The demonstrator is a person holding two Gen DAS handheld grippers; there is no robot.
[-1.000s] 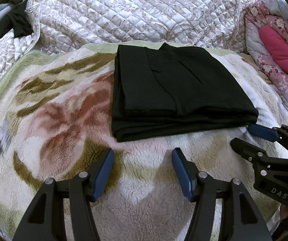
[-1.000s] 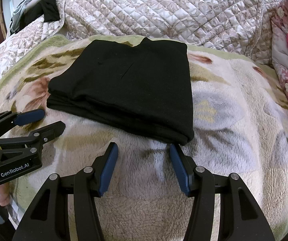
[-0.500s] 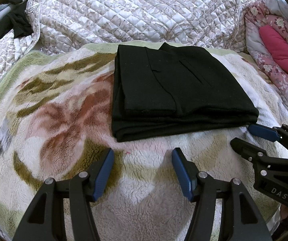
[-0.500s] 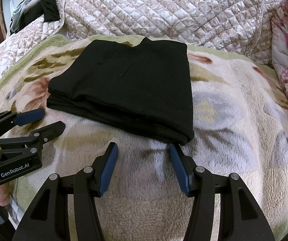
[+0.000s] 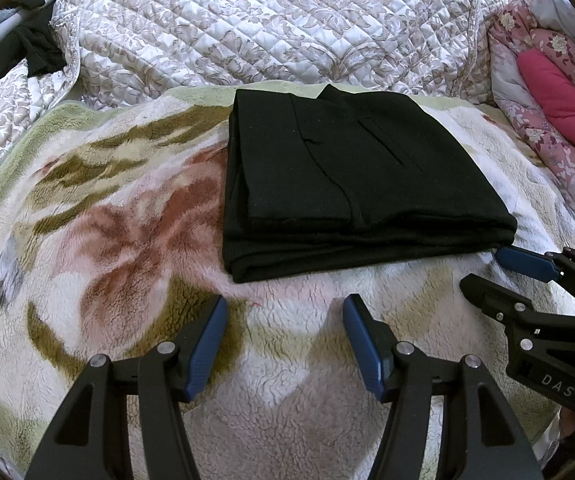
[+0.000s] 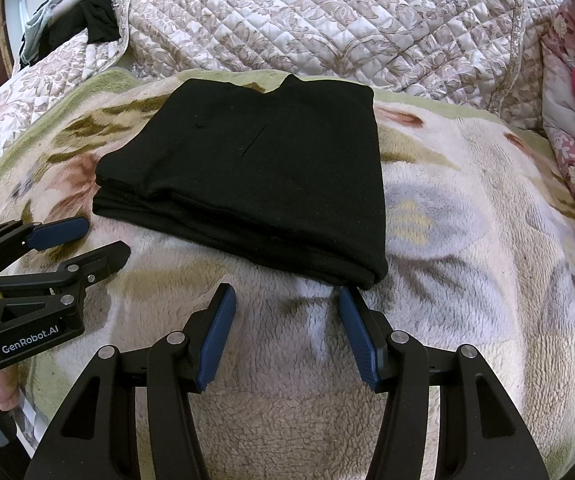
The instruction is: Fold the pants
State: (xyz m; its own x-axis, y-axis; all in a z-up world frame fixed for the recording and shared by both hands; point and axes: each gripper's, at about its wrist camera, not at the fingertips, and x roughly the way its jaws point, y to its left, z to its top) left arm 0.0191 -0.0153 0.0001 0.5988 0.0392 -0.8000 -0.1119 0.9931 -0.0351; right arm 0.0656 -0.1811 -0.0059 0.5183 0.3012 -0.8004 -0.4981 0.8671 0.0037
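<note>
Left gripper point(image 5: 285, 312) low in its own view, jaws spread wide with nothing between the blue pads point(image 5: 207, 344) but fleece; tips just short of the near edge of the pants point(image 5: 351, 176), not touching them. Right gripper point(image 6: 285, 304) likewise parted and empty, its right-hand pad close beside the near right corner of the folded bundle, contact there too fine to tell.

From the left wrist alone: a slit pocket and seam lines across the top layer, the stacked fold edges along the near and left sides, and the other gripper point(image 5: 499, 268) entering from the right — one blue pad right at the bundle's near right corner, "DAS" printed on its body. From the right wrist alone: the other gripper point(image 6: 107, 240) at the left edge, jaws apart beside the bundle's near left corner, "GenRobot.AI" on its body, and fingers point(image 6: 1, 394) of a hand around the handle below it.

Black pants folded into a compact rectangle, flat on a floral fleece blanket point(image 5: 127, 240), toward its far edge. Beyond — a quilted bedspread point(image 5: 267, 24) heaped up behind, a pink floral quilt point(image 5: 547, 92) at the right, dark clothes point(image 6: 95, 16) over a rail at the upper left.
</note>
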